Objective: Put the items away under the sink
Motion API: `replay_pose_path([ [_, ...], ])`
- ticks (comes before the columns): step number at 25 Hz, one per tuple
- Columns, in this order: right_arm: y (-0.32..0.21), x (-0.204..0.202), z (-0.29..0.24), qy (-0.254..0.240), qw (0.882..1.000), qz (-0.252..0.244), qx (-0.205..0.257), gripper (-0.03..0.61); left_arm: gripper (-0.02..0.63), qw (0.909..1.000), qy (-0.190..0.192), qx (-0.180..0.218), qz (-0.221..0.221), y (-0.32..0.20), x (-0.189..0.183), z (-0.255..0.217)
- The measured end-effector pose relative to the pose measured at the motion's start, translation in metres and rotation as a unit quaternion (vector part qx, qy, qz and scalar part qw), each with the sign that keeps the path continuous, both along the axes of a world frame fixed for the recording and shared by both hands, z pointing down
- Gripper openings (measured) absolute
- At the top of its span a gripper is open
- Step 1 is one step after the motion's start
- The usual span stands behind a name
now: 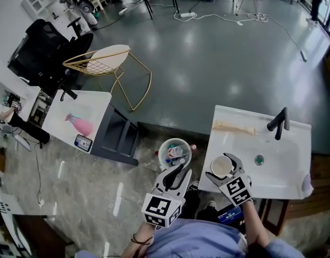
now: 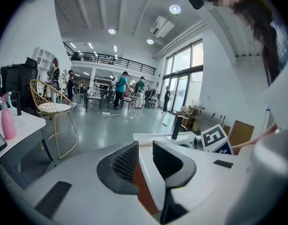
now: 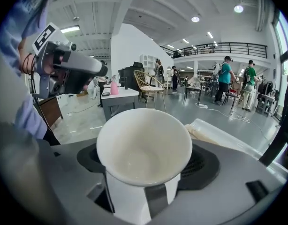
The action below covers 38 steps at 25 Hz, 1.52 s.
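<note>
A white cup [image 1: 221, 166] [image 3: 144, 146] is upright and empty in my right gripper [image 1: 223, 167] [image 3: 143, 168], which is shut on it over the front left corner of the white sink [image 1: 262, 185]. My left gripper [image 1: 176, 173] [image 2: 146, 164] hangs just left of the sink with its jaws open. Nothing is between them, and the sink's white edge shows through the gap. A pale brush-like item in a clear wrapper [image 1: 234, 126] lies at the sink's back left. The space under the sink is hidden.
The black faucet [image 1: 278, 123] stands at the back of the sink. A round bin with several items [image 1: 174, 152] sits on the floor beside it. Further left are a white table [image 1: 57, 125] with a pink spray bottle [image 1: 79, 124] [image 2: 7, 122] and a gold wire chair [image 1: 106, 63].
</note>
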State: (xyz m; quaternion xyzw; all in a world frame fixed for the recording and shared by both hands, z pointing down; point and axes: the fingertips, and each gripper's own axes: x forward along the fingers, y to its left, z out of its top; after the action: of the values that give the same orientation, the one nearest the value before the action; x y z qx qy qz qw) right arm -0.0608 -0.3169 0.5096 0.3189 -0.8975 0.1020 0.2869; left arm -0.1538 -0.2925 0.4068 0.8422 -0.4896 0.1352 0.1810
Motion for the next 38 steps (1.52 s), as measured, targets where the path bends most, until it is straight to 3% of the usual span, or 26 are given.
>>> replay_pose_path([
  [7, -0.021, 0.022, -0.029, 0.005, 0.999, 0.028, 0.043, 0.407, 0.098, 0.9999, 0.001, 0.008, 0.009, 0.006, 0.011, -0.006],
  [13, -0.021, 0.048, -0.056, 0.005, 0.996, 0.067, 0.054, 0.407, 0.098, 0.9998, 0.003, 0.017, 0.009, 0.016, 0.019, -0.013],
  [22, 0.004, 0.098, -0.088, 0.01, 0.992, 0.104, 0.065, 0.407, 0.098, 0.9994, 0.0, 0.028, 0.018, 0.039, 0.041, -0.022],
  [38, 0.087, 0.173, -0.089, -0.001, 0.988, 0.145, 0.06, 0.407, 0.098, 0.9987, -0.006, 0.024, 0.045, 0.105, 0.101, -0.02],
])
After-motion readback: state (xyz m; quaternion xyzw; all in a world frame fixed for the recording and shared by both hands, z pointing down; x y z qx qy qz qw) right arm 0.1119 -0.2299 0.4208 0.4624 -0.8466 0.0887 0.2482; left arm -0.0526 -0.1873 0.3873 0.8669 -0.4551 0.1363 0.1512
